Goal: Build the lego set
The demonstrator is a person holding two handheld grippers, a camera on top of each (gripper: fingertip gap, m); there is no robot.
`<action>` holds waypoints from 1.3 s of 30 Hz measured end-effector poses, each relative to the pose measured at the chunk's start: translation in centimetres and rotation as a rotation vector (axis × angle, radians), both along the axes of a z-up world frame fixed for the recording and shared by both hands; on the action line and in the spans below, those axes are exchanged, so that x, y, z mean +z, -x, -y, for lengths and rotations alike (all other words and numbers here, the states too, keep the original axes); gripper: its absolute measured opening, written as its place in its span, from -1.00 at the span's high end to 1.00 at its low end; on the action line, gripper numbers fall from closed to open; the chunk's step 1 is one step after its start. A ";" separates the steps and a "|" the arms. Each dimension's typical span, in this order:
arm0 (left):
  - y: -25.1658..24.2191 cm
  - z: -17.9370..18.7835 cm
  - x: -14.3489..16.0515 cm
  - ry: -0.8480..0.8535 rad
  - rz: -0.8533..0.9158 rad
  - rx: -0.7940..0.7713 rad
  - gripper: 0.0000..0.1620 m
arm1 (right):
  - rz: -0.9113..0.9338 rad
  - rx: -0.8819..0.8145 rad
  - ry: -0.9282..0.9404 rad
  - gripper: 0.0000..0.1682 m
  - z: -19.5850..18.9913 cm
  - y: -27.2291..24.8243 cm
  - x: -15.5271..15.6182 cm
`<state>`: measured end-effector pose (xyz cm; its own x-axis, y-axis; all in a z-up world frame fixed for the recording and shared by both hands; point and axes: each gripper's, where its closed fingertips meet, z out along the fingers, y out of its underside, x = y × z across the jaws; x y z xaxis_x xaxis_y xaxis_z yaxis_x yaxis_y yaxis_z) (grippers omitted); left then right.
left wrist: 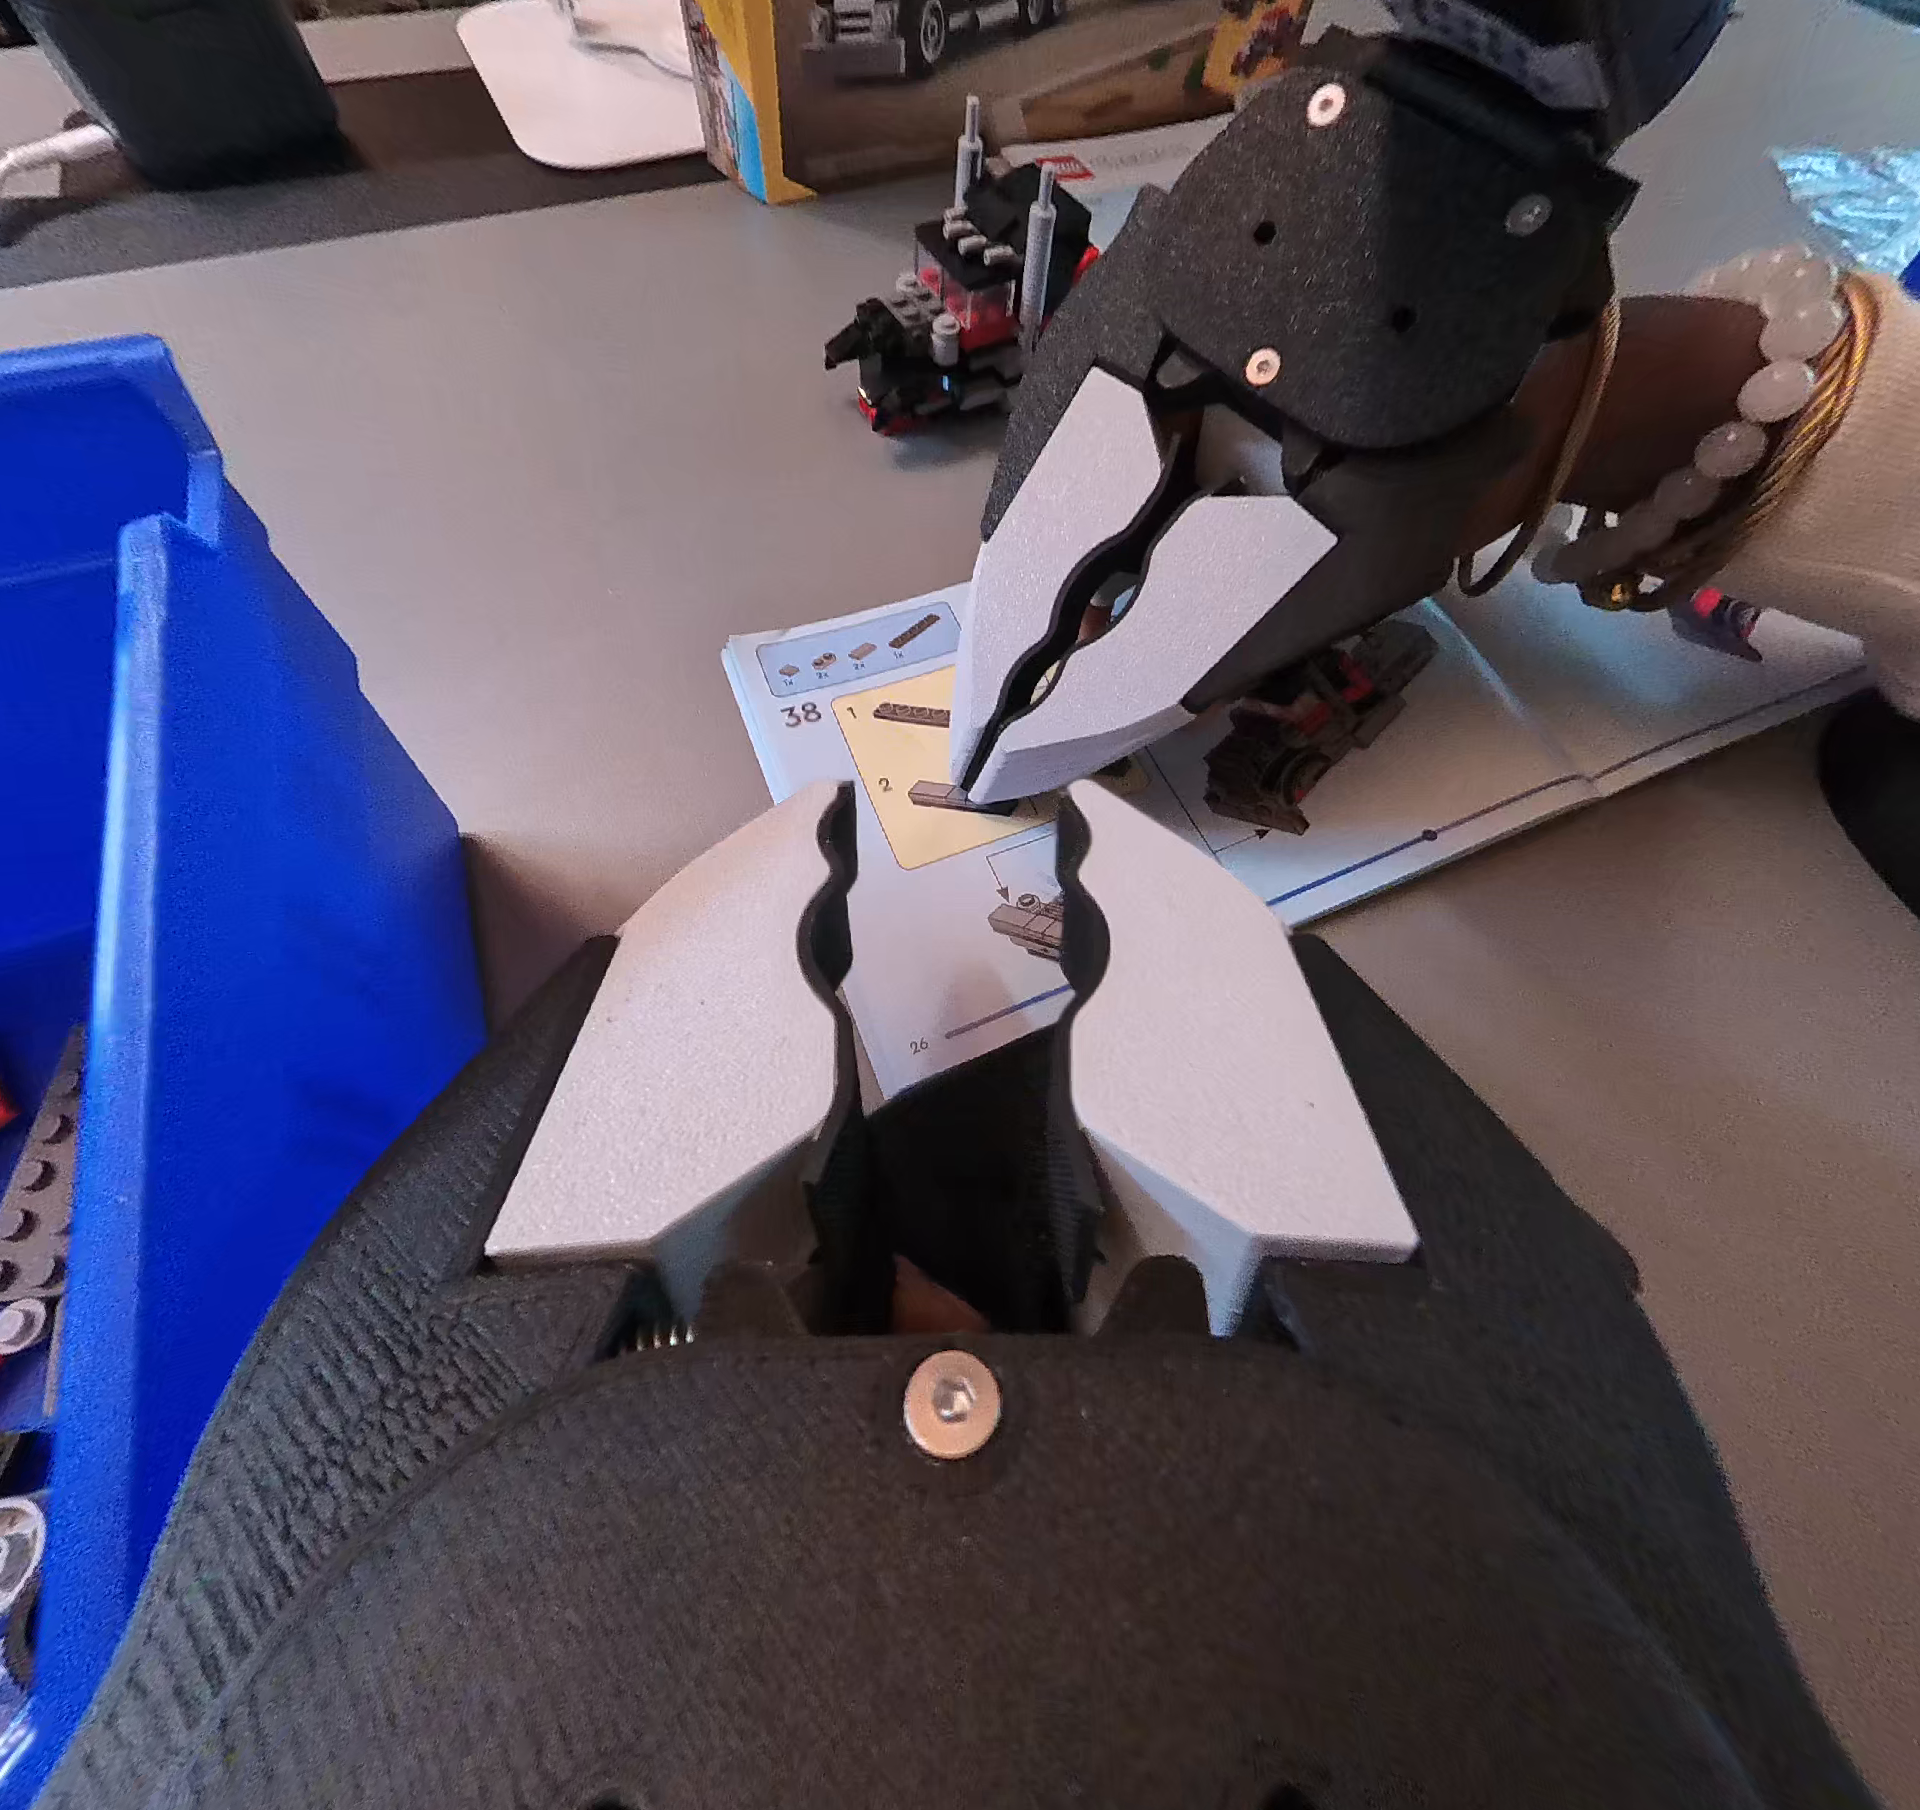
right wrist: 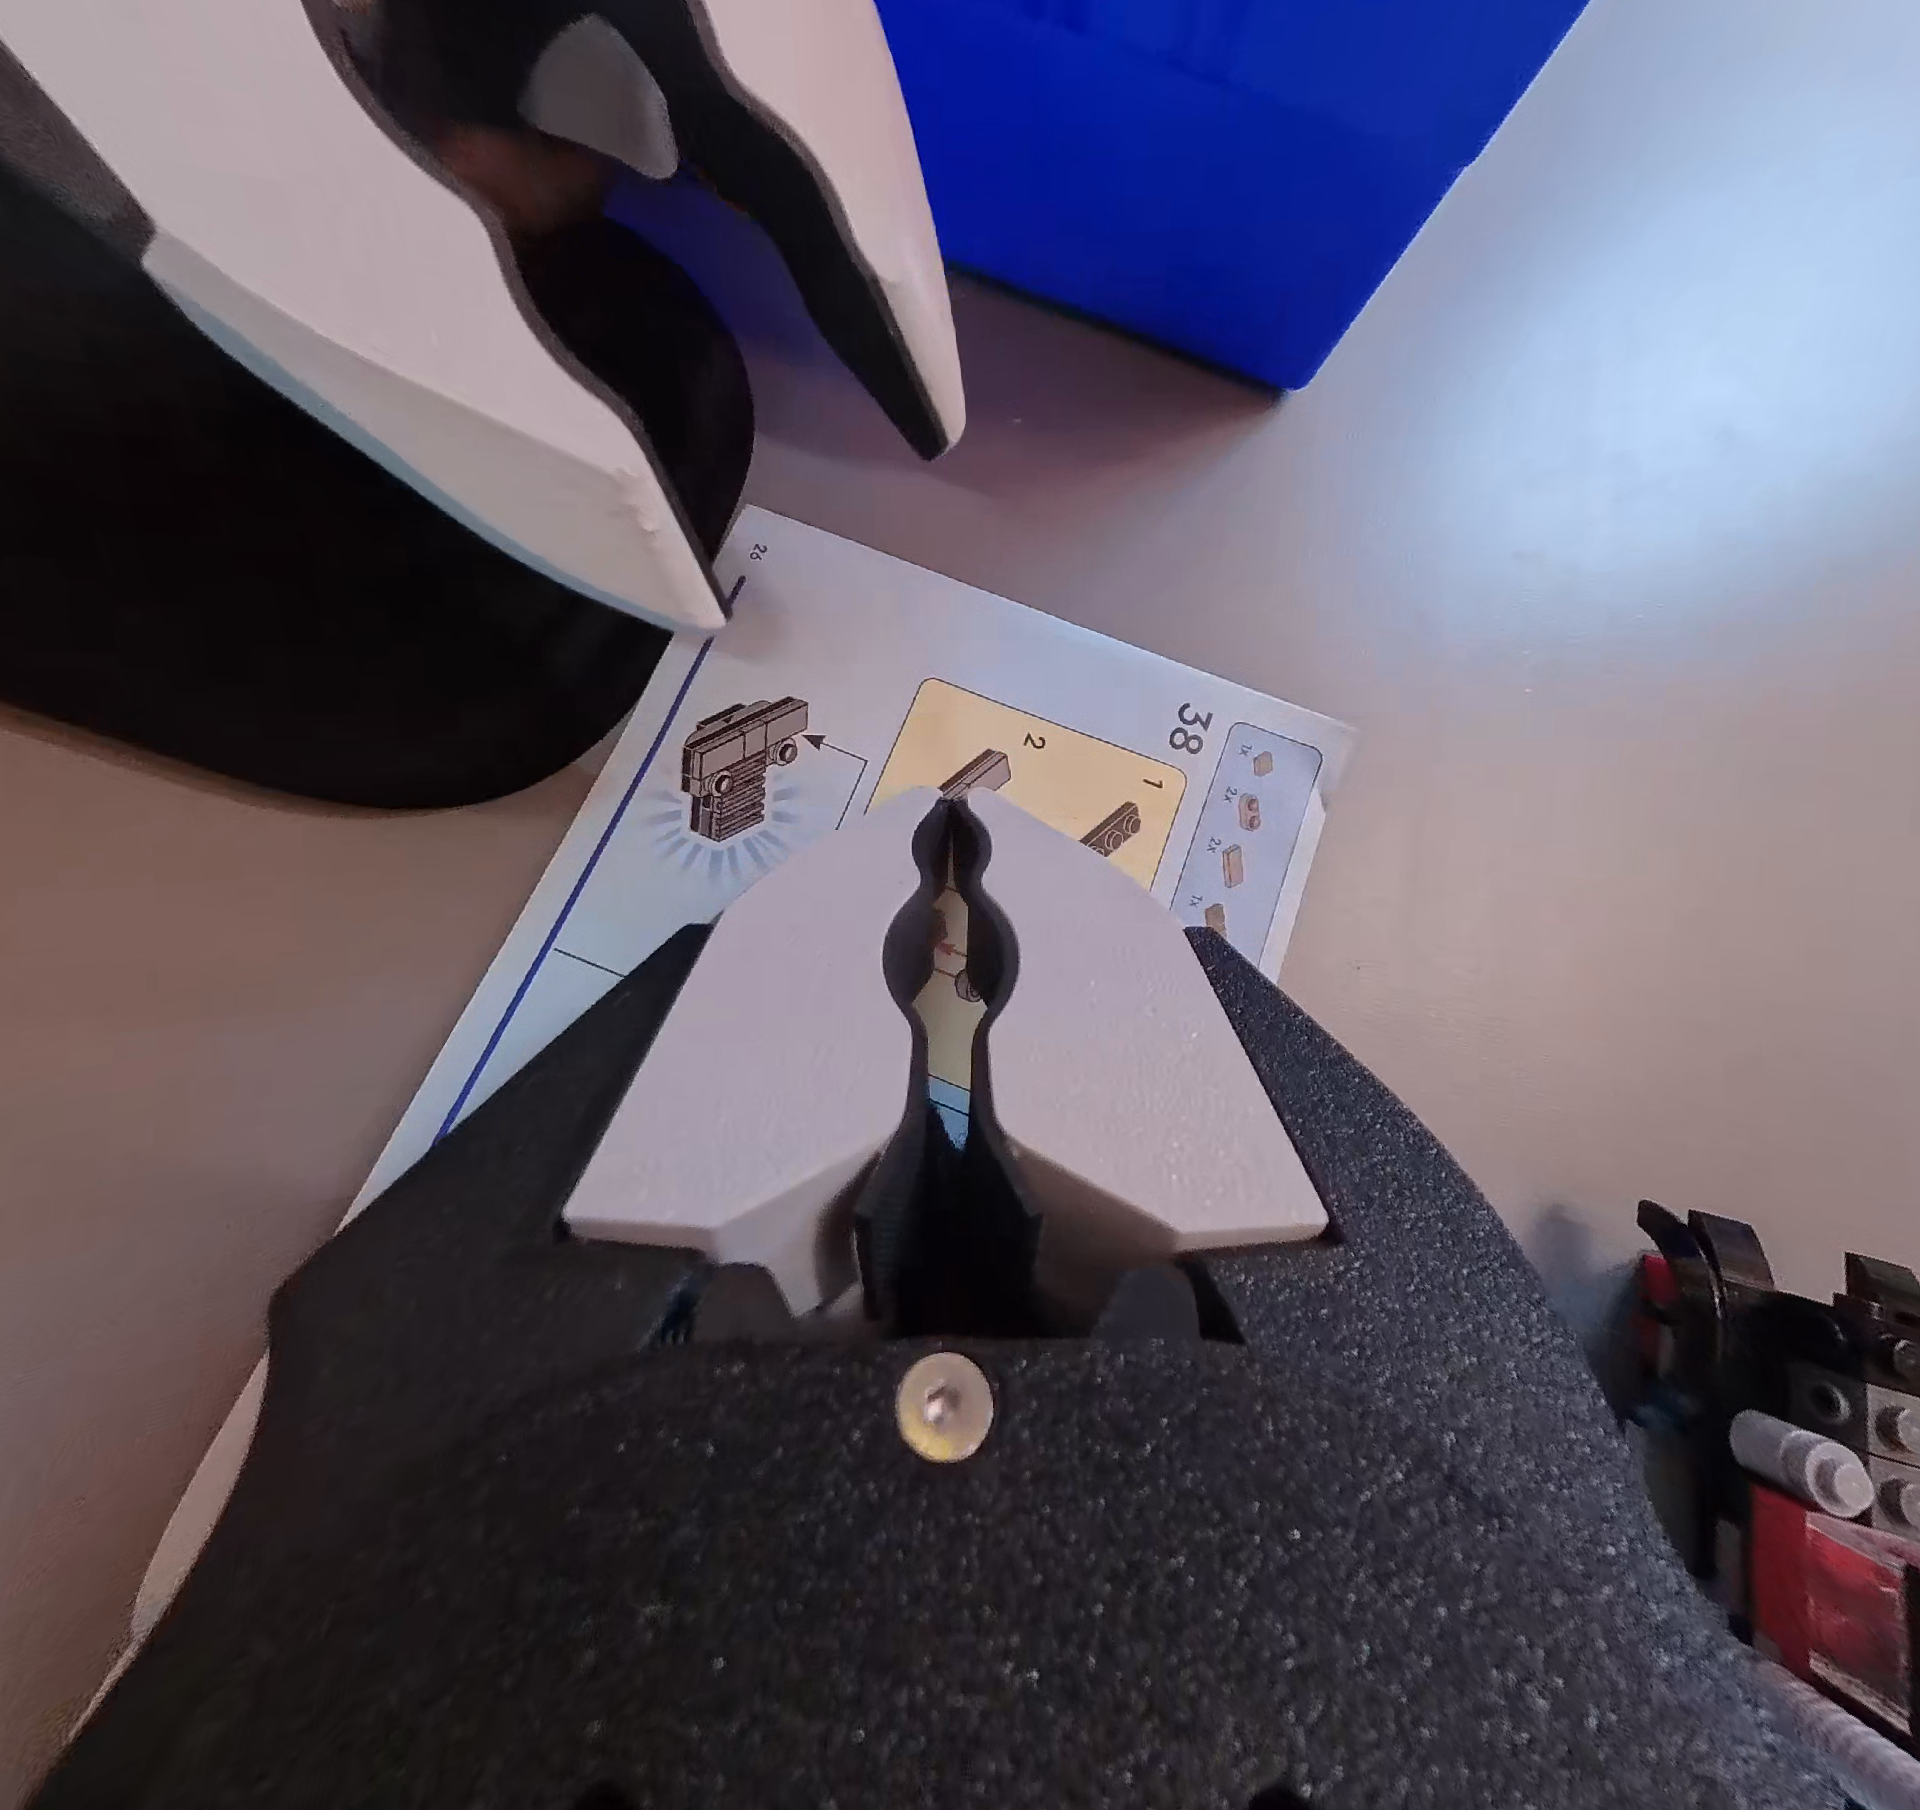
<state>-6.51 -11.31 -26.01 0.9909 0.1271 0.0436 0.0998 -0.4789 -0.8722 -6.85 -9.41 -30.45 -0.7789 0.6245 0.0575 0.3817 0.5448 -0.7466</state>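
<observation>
Grey table (left wrist: 582, 472); half-built black-red lego truck (left wrist: 966, 306), grey exhaust stacks upright.

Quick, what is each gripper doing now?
Left gripper: open, holding nothing.
Right gripper: closed on a small dark piece over the instruction booklet.

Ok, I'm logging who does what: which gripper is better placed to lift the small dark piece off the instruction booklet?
Right. The right gripper has its tips down on the booklet, apparently pinched shut on the small dark piece. The left gripper is open and empty above the page.
</observation>
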 end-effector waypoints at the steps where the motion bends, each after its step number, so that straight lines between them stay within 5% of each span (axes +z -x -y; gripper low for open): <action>1: 0.0 0.0 -0.2 0.015 0.001 -0.002 0.53 | 0.004 0.002 -0.001 1.00 0.0 0.0 0.0; 5: -0.6 0.0 -2.0 0.140 0.029 -0.043 0.43 | 0.022 -0.039 0.061 0.90 -0.3 -0.4 1.3; 8: -1.1 0.0 -3.7 0.260 0.090 -0.089 0.42 | 0.130 -0.112 0.116 0.18 -1.1 -2.7 2.5; 13: -0.5 -0.1 -4.1 0.287 0.150 -0.056 0.62 | 0.131 -0.230 0.073 -0.01 -0.8 -5.8 1.5; 23: -0.6 -0.2 -3.5 0.228 0.160 -0.061 0.55 | 0.060 -0.315 0.104 0.31 -1.3 -5.7 0.1; 28: -0.4 -0.2 -2.3 0.139 0.125 -0.052 0.50 | 0.066 -0.301 0.150 0.62 -1.5 -6.0 0.4; 39: -0.5 -0.3 -0.4 0.033 0.204 -0.051 0.32 | -0.059 -0.399 0.336 0.88 -3.3 -6.0 4.0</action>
<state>-6.04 -11.03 -26.38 0.9671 0.0816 0.2410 0.2479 -0.5163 -0.8198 -0.87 -6.07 -26.50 -0.4782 0.8635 -0.1601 0.4627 0.0928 -0.8817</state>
